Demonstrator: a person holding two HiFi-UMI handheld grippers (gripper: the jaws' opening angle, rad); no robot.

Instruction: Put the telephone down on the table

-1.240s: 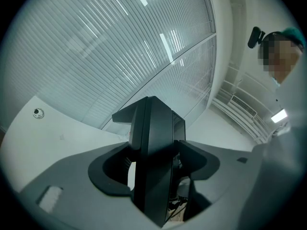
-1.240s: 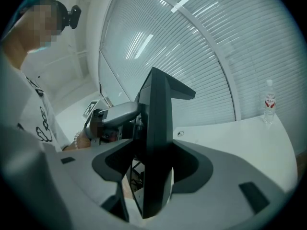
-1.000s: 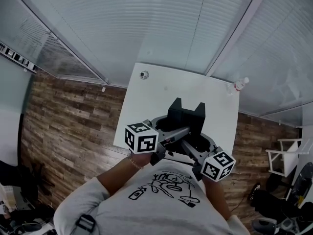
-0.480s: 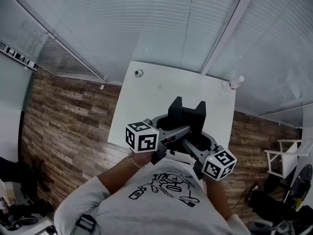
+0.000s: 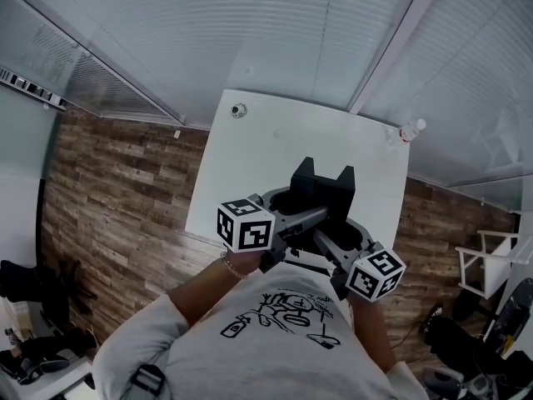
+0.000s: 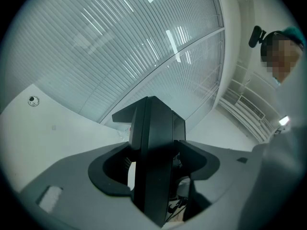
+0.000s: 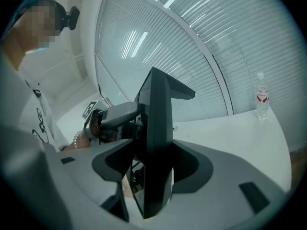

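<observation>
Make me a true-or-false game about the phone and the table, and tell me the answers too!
1. The left gripper and the right gripper both have their jaws closed on the black telephone. True.
2. A bottle lies on its side at the near left corner of the table. False: it stands upright at the far right corner.
3. The table is white. True.
4. The floor is green carpet. False: it shows brown wood planks.
</observation>
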